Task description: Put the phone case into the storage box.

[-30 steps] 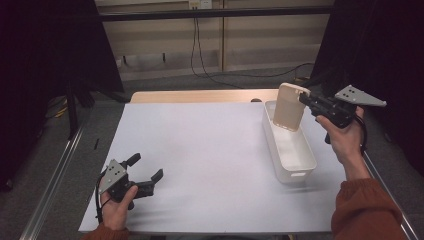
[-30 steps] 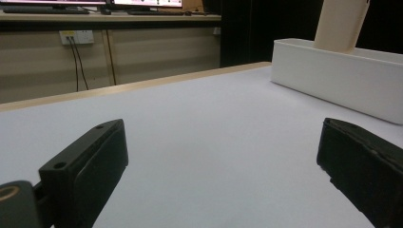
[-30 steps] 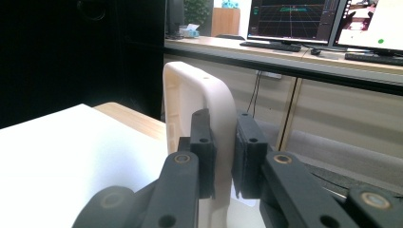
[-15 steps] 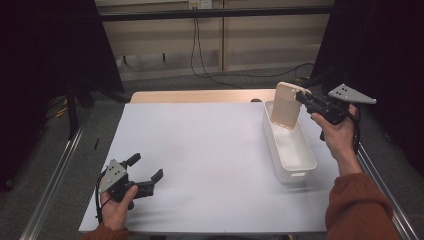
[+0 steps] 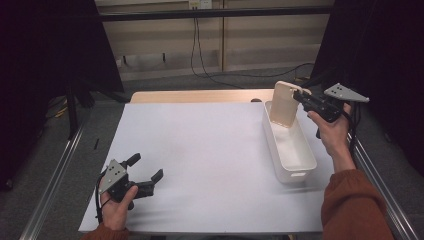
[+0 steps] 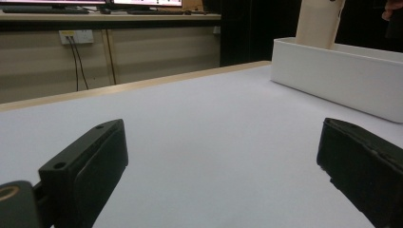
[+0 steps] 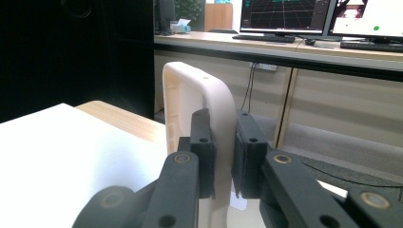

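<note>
High view | right claw (image 5: 300, 96) clamps cream lid (image 5: 284, 104) over white bin (image 5: 295, 165) | left claw (image 5: 146, 172) agape, empty

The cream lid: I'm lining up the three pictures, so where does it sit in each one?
High view: the cream lid stands upright at right of centre, over the far end of the white bin, clamped by the right gripper.
Left gripper view: top right corner, its lower part rising behind the bin wall.
Right gripper view: centre, edge-on between the black jaws.
Shared landmark: the white table sheet.
</note>
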### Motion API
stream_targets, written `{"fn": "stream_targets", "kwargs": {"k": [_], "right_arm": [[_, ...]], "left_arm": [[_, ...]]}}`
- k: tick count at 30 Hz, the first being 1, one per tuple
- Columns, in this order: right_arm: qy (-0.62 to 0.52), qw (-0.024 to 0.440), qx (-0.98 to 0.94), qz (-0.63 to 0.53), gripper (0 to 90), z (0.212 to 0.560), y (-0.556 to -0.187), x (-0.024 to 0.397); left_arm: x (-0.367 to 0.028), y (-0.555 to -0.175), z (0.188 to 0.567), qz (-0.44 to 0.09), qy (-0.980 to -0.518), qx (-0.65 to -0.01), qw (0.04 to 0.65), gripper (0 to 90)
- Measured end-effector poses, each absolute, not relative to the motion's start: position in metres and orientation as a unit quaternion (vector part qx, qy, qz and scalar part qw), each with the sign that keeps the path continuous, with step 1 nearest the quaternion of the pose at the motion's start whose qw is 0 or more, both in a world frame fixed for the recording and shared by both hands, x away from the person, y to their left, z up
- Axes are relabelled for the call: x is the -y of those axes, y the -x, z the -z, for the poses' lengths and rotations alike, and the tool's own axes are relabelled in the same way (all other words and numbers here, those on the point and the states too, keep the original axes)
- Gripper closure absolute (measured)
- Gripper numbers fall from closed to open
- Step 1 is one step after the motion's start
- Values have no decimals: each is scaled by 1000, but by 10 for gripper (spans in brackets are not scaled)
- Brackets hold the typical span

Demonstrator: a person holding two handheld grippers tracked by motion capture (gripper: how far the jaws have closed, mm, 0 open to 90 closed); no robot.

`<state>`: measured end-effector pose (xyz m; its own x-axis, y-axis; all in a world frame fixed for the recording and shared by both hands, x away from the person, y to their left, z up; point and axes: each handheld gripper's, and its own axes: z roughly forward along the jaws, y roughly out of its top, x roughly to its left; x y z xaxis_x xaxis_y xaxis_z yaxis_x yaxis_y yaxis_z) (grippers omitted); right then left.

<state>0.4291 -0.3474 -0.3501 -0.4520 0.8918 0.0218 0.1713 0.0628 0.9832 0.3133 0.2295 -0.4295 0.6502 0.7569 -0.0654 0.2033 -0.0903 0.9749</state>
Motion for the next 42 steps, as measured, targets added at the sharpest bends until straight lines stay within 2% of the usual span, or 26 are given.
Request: {"fn": "stream_targets", "kwargs": {"k": [42], "right_arm": [[-433, 315, -656, -532, 807, 386, -468, 345]], "left_arm": [[-228, -314, 431, -237, -704, -342, 575, 32]]}}
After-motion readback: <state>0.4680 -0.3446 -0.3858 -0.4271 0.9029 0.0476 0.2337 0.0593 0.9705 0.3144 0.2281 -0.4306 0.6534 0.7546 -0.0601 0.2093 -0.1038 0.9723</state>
